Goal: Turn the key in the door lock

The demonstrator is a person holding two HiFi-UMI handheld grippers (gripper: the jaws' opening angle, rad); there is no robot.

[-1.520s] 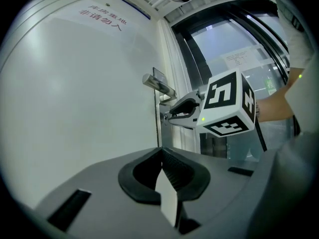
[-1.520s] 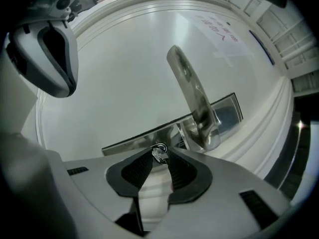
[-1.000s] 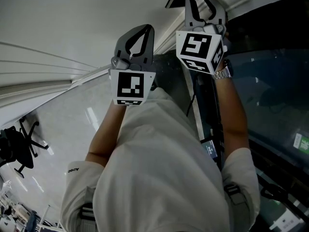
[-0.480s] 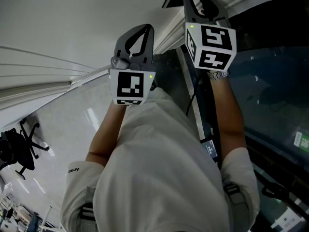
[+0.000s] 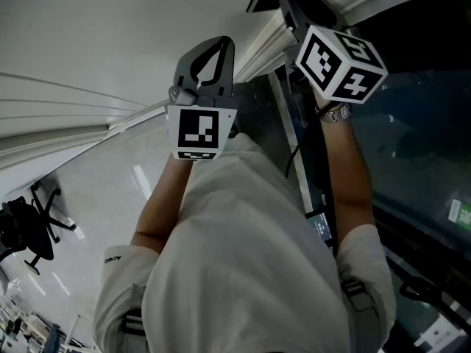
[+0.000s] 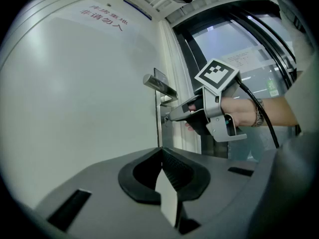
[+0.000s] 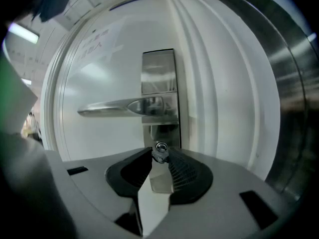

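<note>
The right gripper [image 7: 160, 157] reaches forward, nearly level, on an outstretched bare forearm [image 5: 353, 175]. It is rolled so that its black-and-white marker cube [image 5: 340, 62] sits tilted. Its jaws pinch the small silver metal key [image 7: 159, 152], which stands in the brushed steel lock plate [image 7: 159, 73], just under the silver lever handle [image 7: 114, 106] on the white door [image 6: 84, 88].

The left gripper [image 6: 160, 152] is held level, back from the door. Its jaws are pressed together with nothing between them.

In the head view the right gripper's tips and the key are lost near the top edge. The key's blade is hidden inside the plate, so only its head shows between the pads.
</note>
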